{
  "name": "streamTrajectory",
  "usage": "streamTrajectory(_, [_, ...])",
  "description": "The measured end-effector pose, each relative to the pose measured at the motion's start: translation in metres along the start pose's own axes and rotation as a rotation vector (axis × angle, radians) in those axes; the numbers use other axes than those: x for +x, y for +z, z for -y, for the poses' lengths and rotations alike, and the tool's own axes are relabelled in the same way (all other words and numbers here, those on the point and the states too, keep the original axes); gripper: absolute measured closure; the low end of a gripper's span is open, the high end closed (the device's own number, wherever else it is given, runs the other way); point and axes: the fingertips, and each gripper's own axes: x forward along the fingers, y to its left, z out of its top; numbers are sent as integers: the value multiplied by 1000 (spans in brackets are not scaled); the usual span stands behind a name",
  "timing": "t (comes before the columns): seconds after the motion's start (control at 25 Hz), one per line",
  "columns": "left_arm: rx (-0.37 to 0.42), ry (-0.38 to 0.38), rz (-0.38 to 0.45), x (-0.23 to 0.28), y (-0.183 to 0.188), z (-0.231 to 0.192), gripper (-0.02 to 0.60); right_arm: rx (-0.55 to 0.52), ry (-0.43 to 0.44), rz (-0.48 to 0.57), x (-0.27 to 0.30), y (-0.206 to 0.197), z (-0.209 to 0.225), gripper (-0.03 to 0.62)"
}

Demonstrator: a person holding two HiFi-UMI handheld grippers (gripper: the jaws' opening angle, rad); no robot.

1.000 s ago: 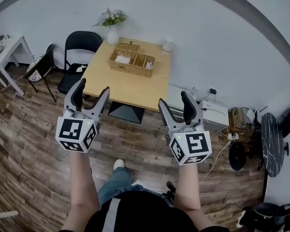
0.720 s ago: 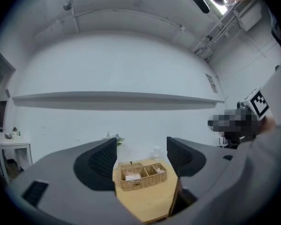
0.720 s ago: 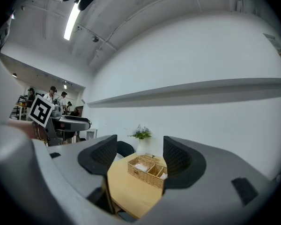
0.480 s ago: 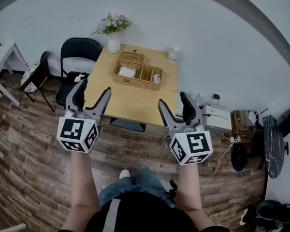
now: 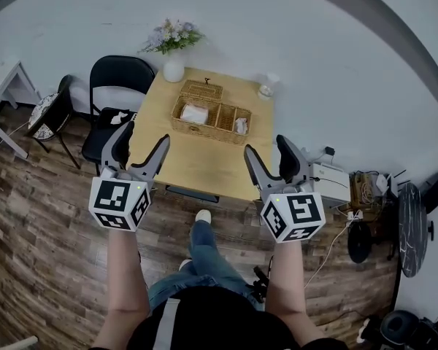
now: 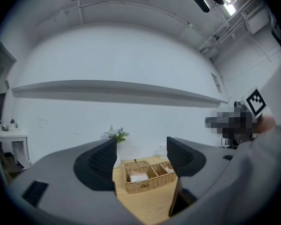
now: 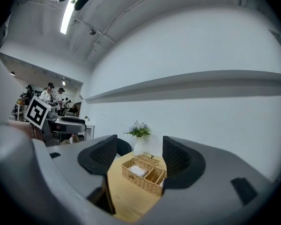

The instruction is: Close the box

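No readable text, labels or numbers anywhere in view.

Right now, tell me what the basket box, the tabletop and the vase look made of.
Basket box: woven wicker or rattan, matt; the weave shows. Tabletop: pale wood or laminate, smooth; grain unclear. Vase: white, probably glazed ceramic.

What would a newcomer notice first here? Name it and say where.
The left gripper and right gripper, each with a marker cube, are held out low in the head view, jaws apart and empty, before the wooden table. On the table's far half sits the wicker box, its lid open, with a vase of flowers at the far left corner.
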Motion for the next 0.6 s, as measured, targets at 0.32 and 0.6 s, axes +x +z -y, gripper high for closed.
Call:
streamTrajectory(0.32, [18,40,-25,56,-12,-33,258,28,18,5,76,-4,39,279])
streamTrajectory(0.6, [1,89,-38,130,-17,-68,258,40,71,-46,158,-19,75,279])
